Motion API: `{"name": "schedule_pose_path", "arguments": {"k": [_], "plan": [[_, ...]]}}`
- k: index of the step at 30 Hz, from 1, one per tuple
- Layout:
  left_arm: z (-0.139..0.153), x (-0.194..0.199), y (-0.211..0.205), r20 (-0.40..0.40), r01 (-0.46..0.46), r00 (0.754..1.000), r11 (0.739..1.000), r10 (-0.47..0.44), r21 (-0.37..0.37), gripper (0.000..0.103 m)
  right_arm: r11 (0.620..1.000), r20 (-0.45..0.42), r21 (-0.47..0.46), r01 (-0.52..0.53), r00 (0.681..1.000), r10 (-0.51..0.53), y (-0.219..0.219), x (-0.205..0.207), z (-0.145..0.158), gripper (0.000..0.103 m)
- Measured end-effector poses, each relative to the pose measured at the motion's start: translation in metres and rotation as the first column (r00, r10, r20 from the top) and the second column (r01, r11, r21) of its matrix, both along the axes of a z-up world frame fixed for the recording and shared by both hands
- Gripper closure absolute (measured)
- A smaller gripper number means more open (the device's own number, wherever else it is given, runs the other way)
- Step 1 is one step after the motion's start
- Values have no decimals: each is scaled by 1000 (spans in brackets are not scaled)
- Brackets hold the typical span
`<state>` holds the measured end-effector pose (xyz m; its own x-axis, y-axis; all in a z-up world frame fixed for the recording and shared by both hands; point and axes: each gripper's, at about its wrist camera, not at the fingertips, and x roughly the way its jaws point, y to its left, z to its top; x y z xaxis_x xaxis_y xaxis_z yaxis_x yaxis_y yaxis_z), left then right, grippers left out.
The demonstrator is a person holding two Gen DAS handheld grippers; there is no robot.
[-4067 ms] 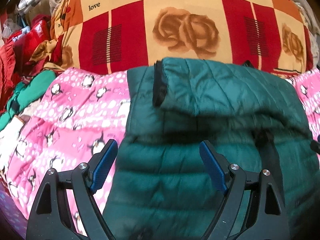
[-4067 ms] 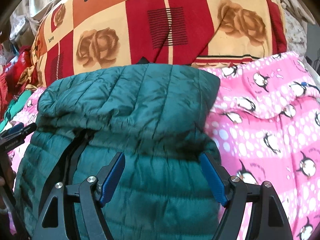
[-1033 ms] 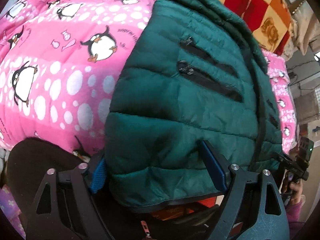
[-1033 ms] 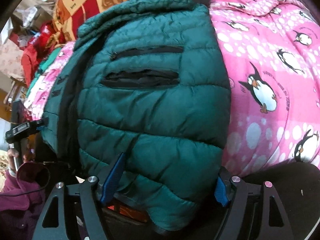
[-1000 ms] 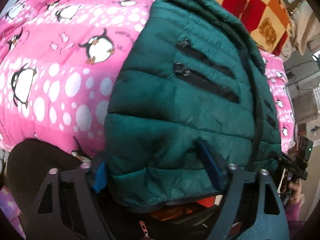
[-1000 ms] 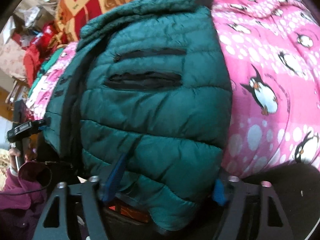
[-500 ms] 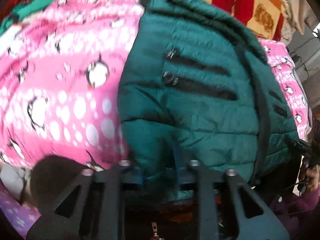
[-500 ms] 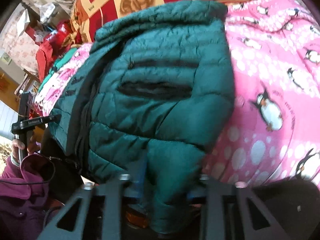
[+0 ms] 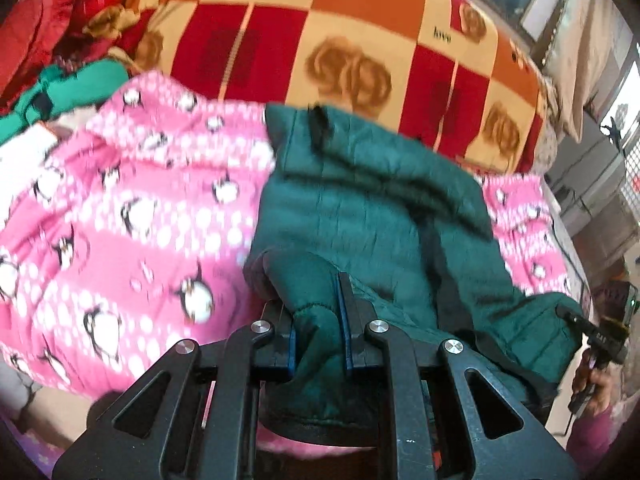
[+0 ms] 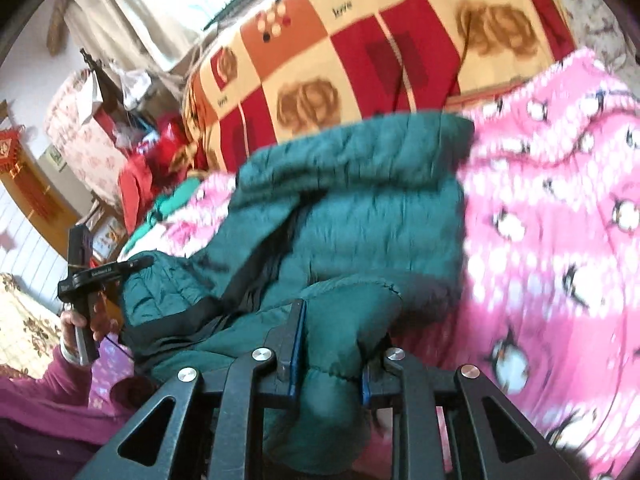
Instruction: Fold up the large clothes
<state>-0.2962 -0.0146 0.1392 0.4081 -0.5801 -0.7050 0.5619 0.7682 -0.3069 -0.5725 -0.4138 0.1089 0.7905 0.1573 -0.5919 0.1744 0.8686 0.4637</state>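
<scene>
A dark green quilted jacket [image 9: 372,216] lies on a pink penguin blanket [image 9: 132,216]. My left gripper [image 9: 318,320] is shut on the jacket's near left hem corner and holds it lifted. My right gripper [image 10: 328,356] is shut on the near right hem corner of the jacket [image 10: 360,216], also lifted. The hem sags between the two grips. The collar end lies far from me. Each view shows the other gripper at its edge: the right gripper [image 9: 596,336] and the left gripper [image 10: 96,272].
A red, orange and cream quilt with roses [image 9: 340,60] is piled behind the jacket. Red and green clothes [image 9: 60,60] lie at the far left. The pink blanket [image 10: 560,240] spreads to the right. A window and curtain [image 10: 140,12] stand behind.
Both grippers went from open around the hem to shut on it. They have lifted the near hem and are carrying it up toward the collar end.
</scene>
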Motion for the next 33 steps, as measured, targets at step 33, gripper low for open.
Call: {"name": "schedule_pose_path", "arguments": {"k": [33], "plan": [[30, 132, -126, 206, -200, 960, 979, 188, 39, 88, 963, 5, -116, 242, 970, -243, -116, 152, 31, 83]]}}
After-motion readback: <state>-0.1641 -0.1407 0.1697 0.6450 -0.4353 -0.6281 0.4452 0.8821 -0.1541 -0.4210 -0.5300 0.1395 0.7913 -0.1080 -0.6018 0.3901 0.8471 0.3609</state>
